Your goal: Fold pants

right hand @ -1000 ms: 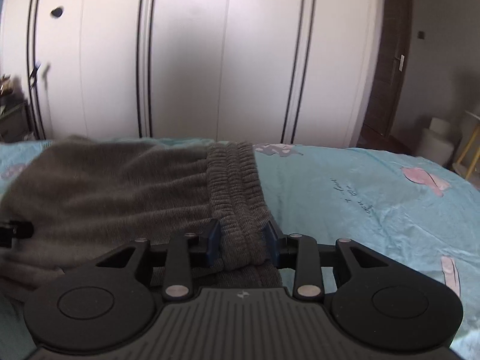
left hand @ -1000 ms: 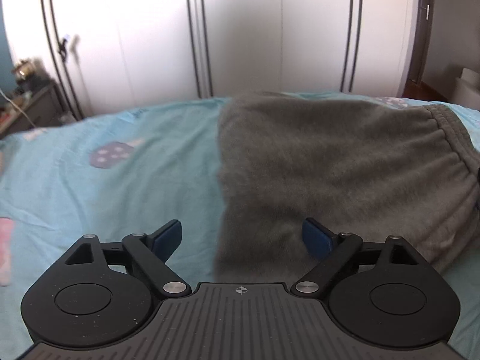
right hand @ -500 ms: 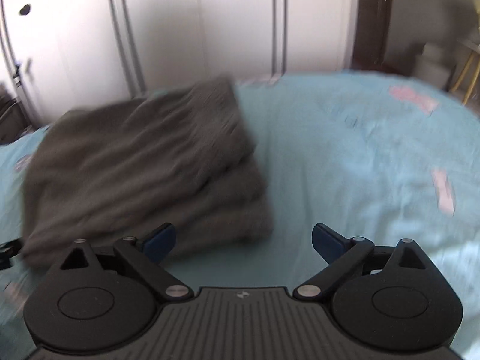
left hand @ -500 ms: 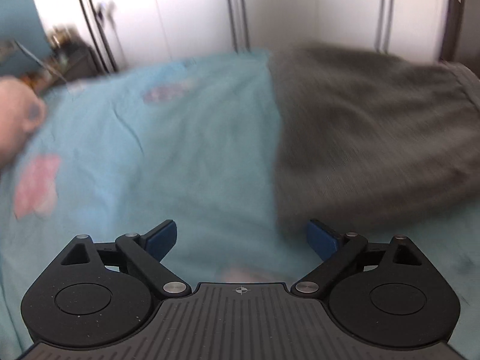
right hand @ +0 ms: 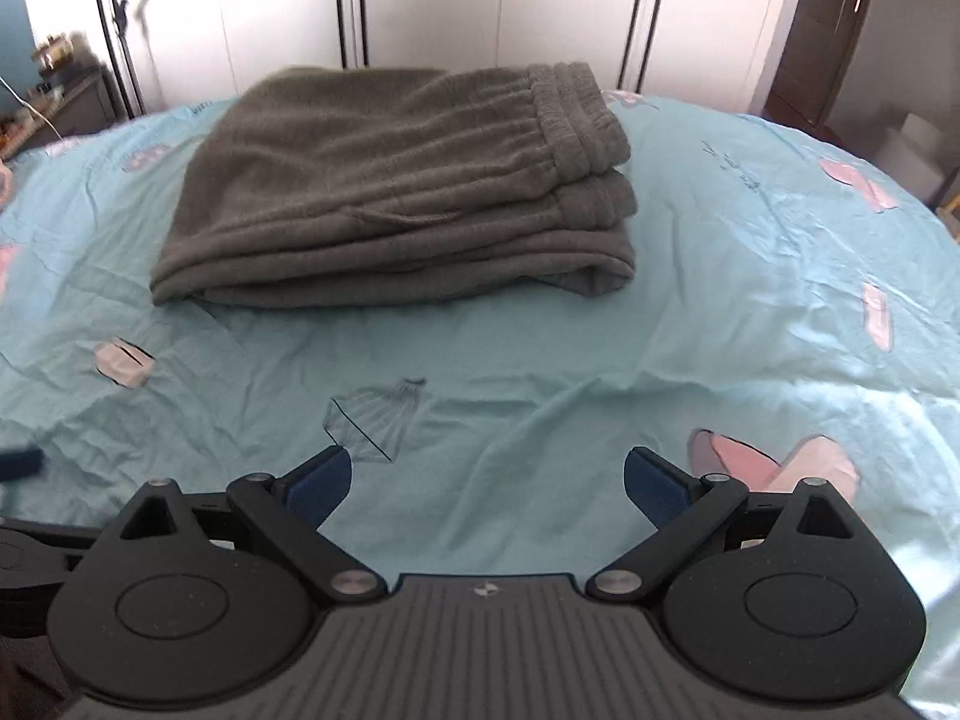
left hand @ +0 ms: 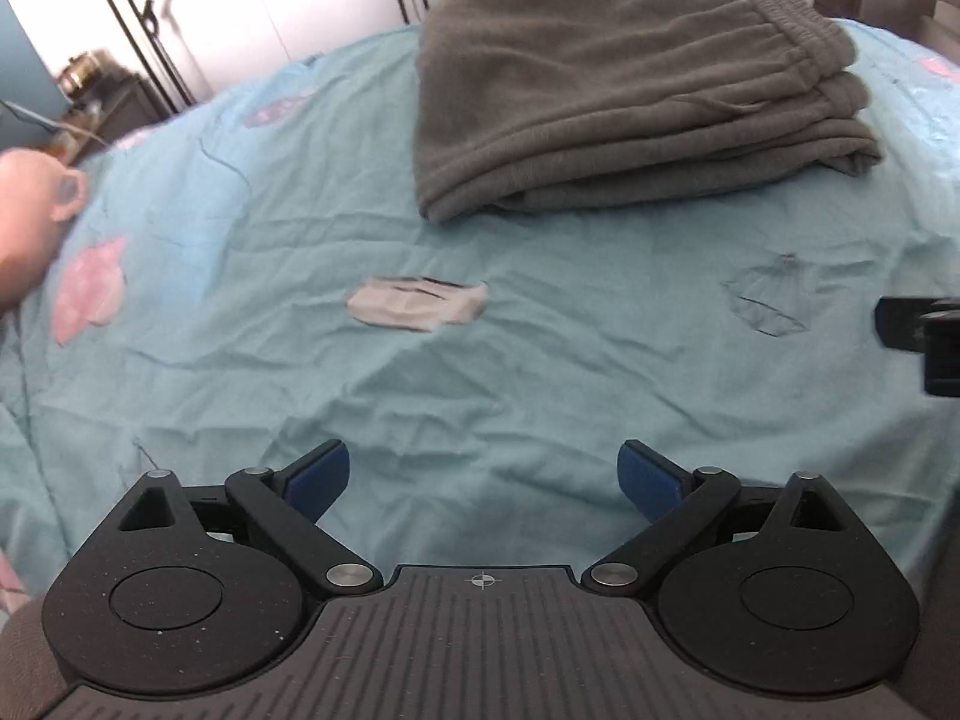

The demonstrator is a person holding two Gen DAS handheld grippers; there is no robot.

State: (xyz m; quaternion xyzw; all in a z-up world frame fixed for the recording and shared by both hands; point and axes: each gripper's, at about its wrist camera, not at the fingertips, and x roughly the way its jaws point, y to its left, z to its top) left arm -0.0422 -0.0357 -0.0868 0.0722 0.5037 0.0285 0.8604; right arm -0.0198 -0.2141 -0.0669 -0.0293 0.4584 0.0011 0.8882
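Grey pants point(right hand: 396, 180) are seen folded into a layered stack on a bed point(right hand: 540, 372) covered by a light blue patterned sheet, the elastic waistband turned to the right. The left hand-held gripper point(left hand: 483, 480) is caught with jaws opening, nothing between them; the right hand-held gripper point(right hand: 487, 483) is held wide apart and empty. Both are kept well apart from the stack, over bare sheet.

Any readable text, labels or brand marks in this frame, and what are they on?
None can be read.
Dark cursive script on the bedsheet, right of the folded pants: too small and slanted to read.
Small dark print on the sheet by the pants' far left corner: blurred.
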